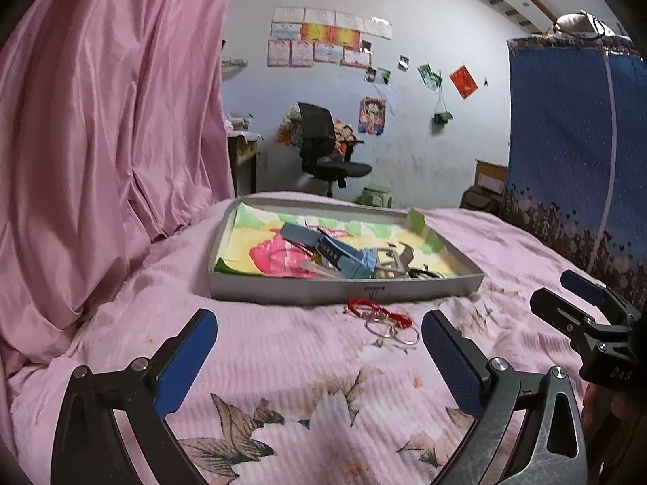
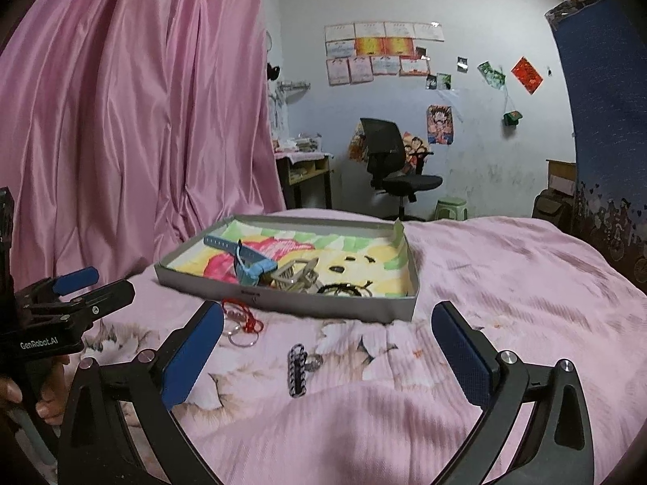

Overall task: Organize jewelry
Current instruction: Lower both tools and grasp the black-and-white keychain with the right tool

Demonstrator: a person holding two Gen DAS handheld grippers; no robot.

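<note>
tray (image 2: 331, 308): shallow grey box on the pink bed (image 2: 505, 283), colourful paper liner; we use it as the collection spot.
in tray: blue watch strap (image 2: 246, 260), beige claw clip (image 2: 297, 277), dark bracelet (image 2: 343, 290) at the near right corner. We count these as sorted.
still out, item 1: red cord bracelet with silver rings (image 1: 384, 321), on the bed just beside the tray's near wall.
still out, item 2: black beaded hair clip (image 2: 297, 367), nearer to us than the red cord, well apart from the tray.
progress: we judge it past halfway; two pieces left on the bed as far as we can see.
left tongs (image 1: 319, 357): released, wide apart, nothing between the pads; red cord lies just ahead, toward the right pad.
right tongs (image 2: 327, 353): released, wide apart, empty; the black clip lies on the bed between the fingers, untouched.
next, our guess: each tongs takes the piece in front of it, then drops it in the tray.
surroundings: pink curtain (image 1: 101, 121) left, office chair (image 2: 392, 165) far, blue wardrobe (image 1: 574, 141) right.
</note>
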